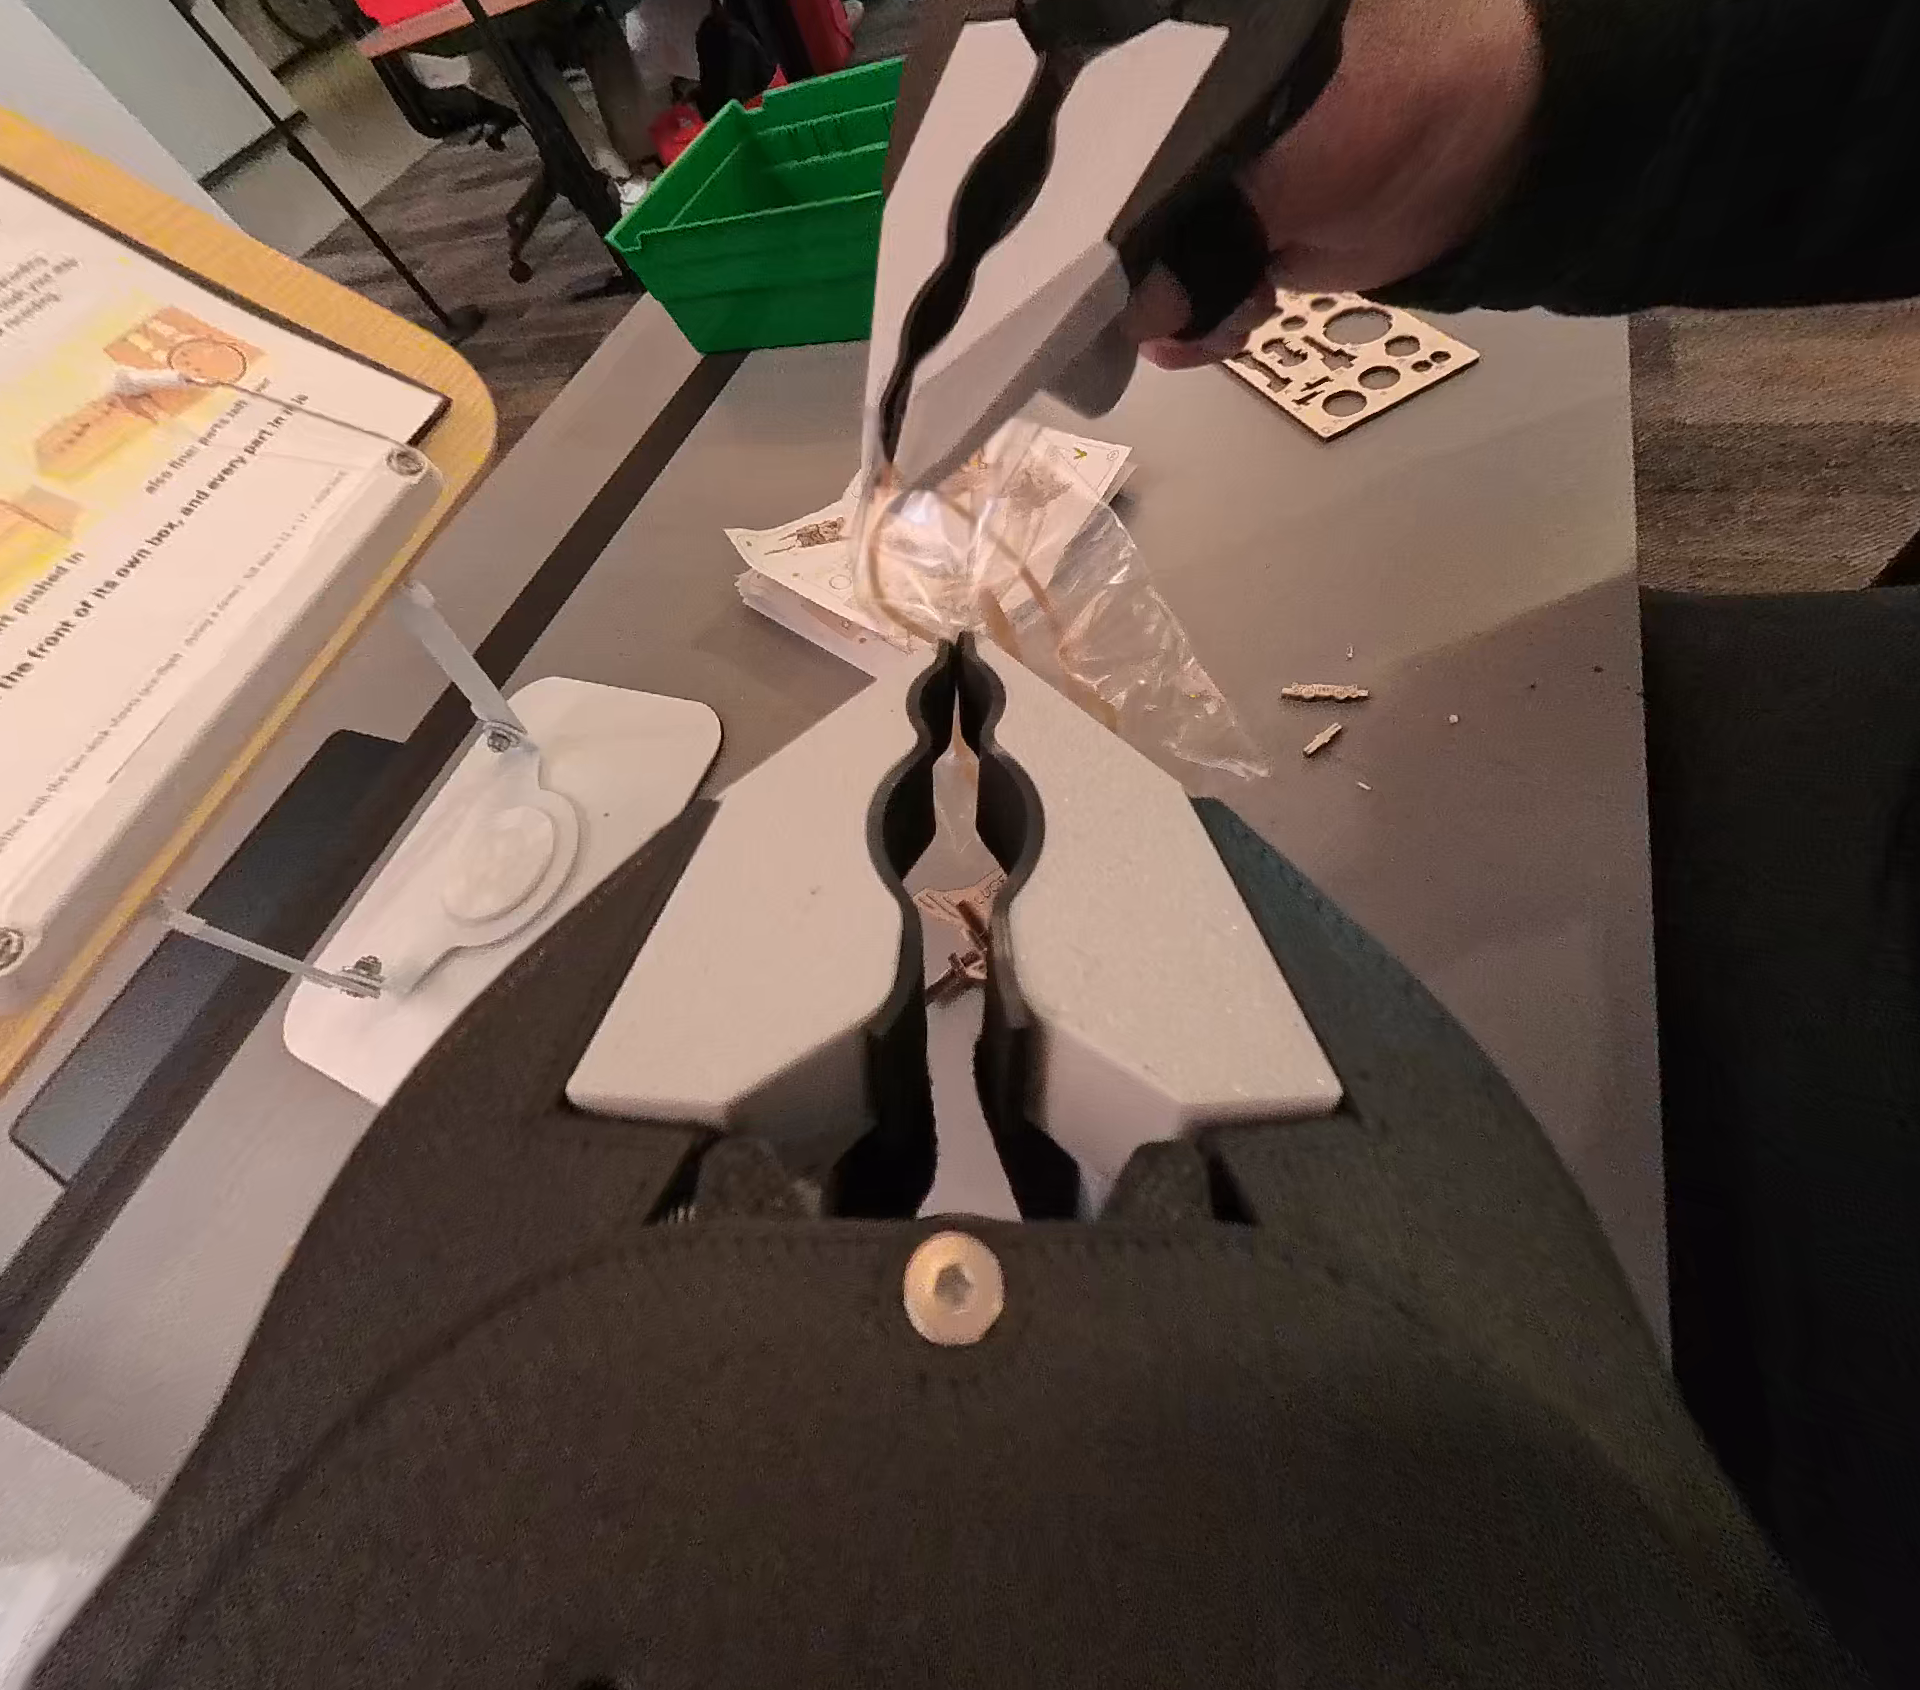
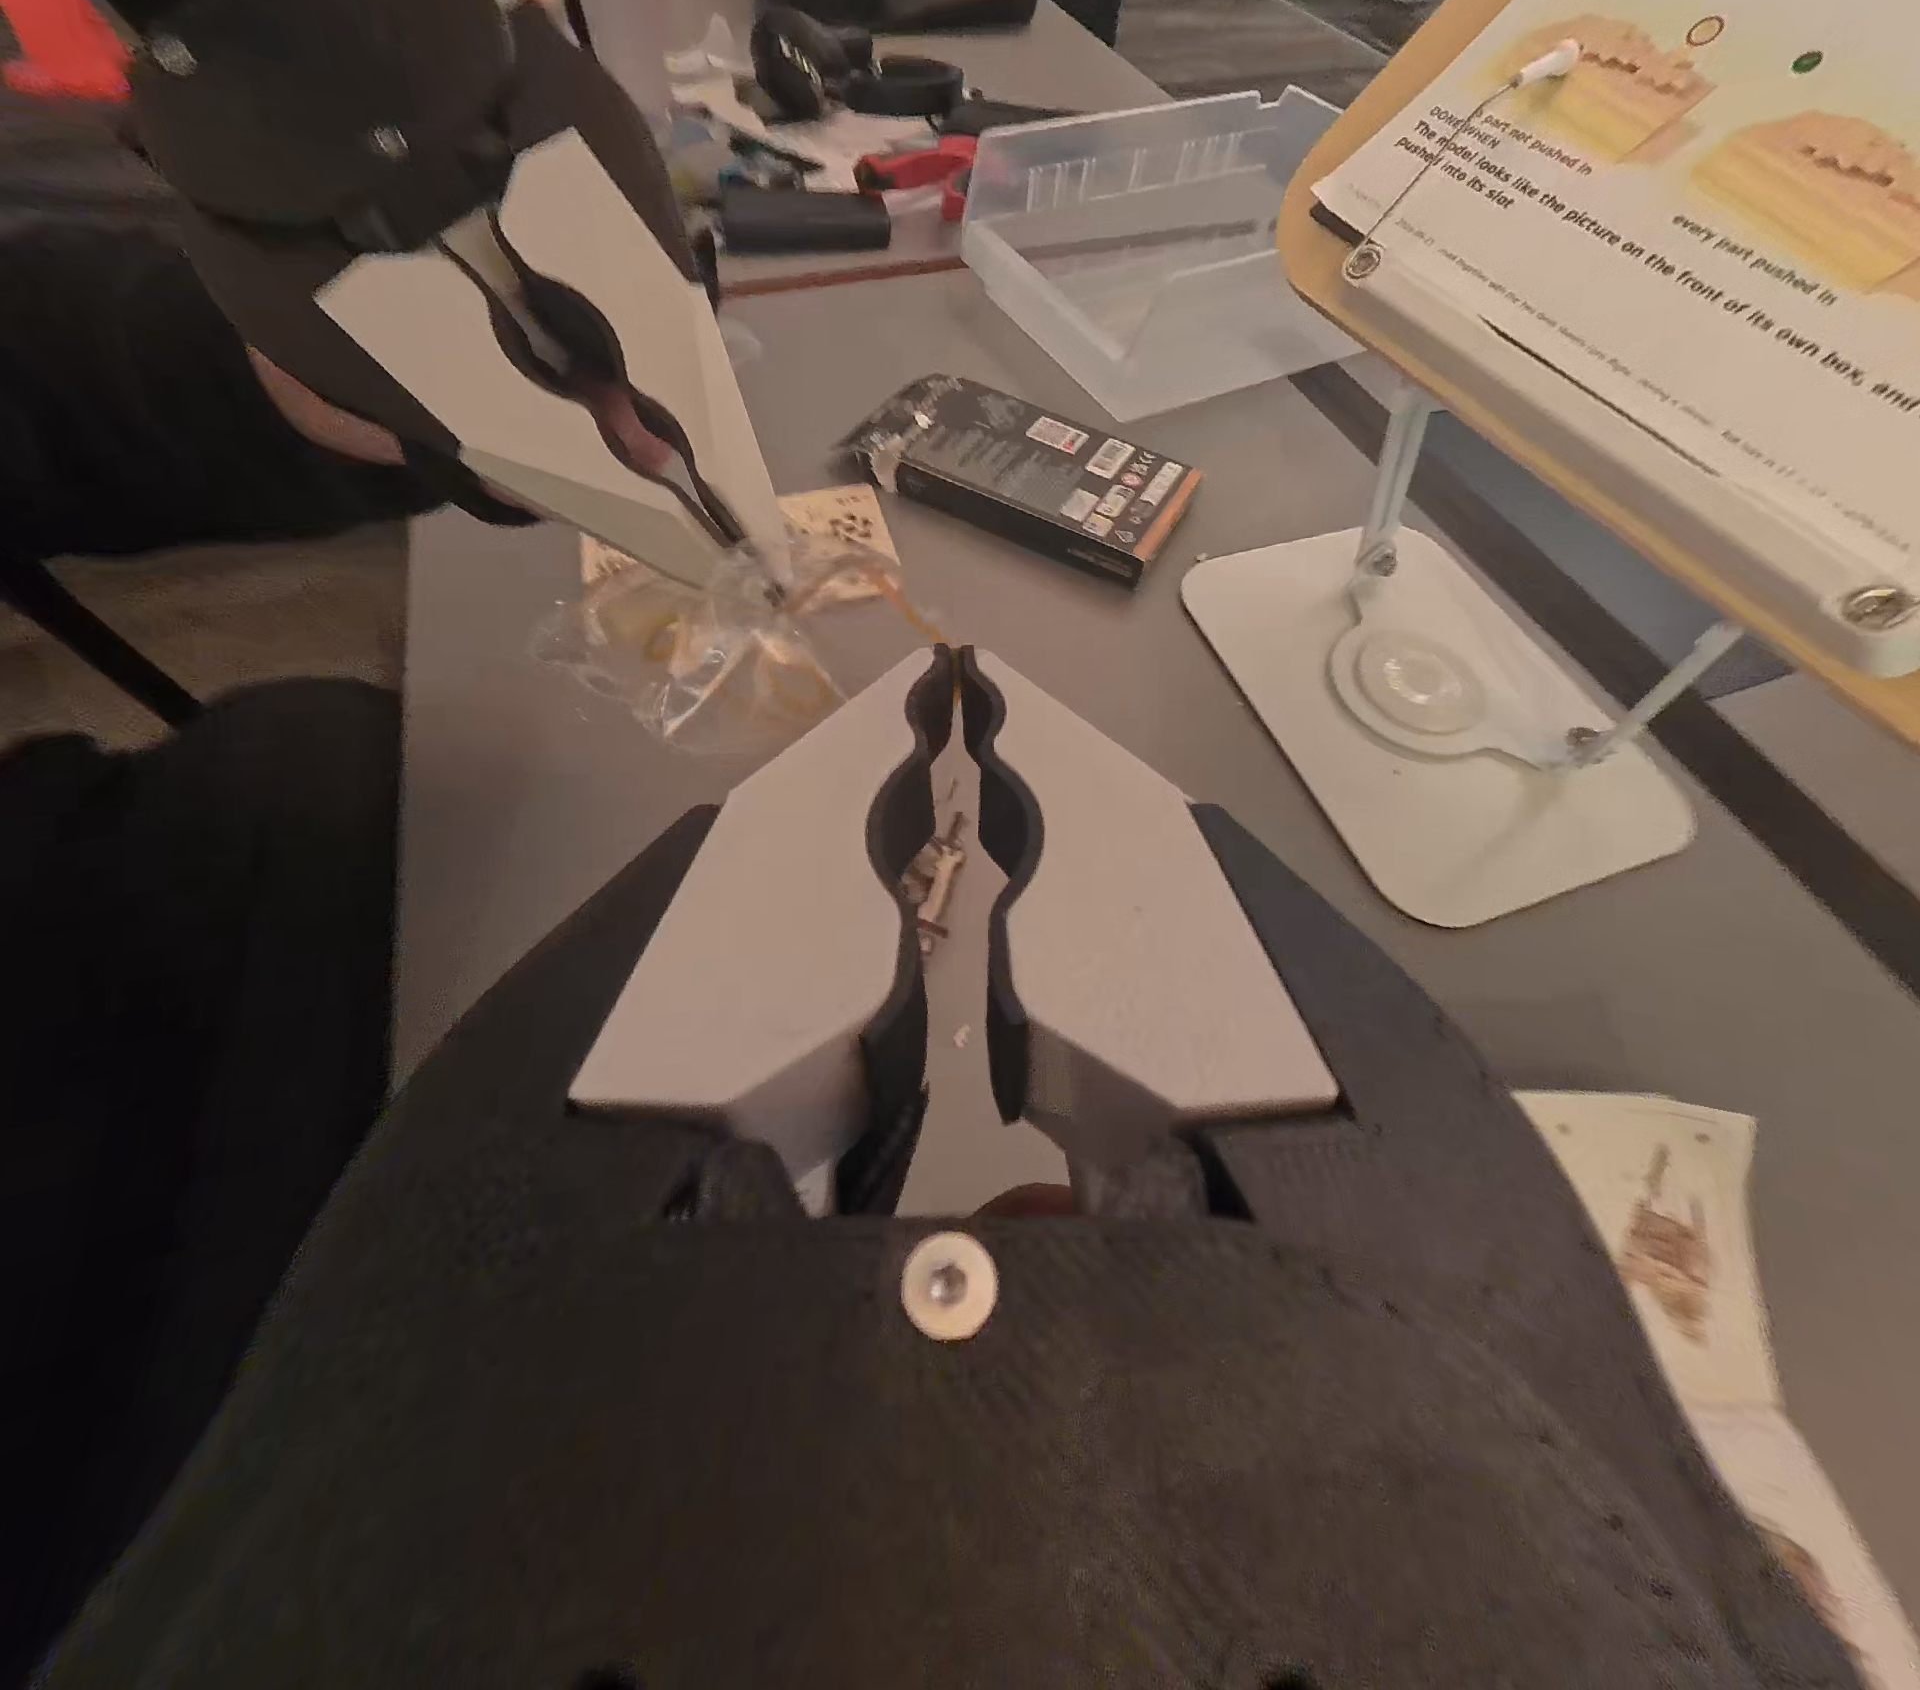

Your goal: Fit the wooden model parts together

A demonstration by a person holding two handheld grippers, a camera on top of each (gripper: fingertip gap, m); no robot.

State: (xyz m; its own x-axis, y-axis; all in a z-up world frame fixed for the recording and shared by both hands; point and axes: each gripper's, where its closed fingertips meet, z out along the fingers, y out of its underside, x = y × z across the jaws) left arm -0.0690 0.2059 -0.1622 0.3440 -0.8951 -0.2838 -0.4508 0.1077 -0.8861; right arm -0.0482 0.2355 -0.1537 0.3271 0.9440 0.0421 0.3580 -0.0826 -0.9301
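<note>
A clear plastic bag with thin amber rubber bands inside hangs just above the grey table. My left gripper is shut on the bag's edge; it also shows in the right wrist view, pinching the bag. My right gripper is shut on an amber rubber band that stretches out of the bag. In the left wrist view it comes down from above, with the band looping from its tips. A small wooden part lies on the table under my right fingers.
A punched wooden sheet, a folded paper leaflet and small wooden bits lie on the table. A green bin stands behind. A black box, a clear bin and the white base of a document stand are to the right. There is about 4 centimetres between the tips of the two grippers.
</note>
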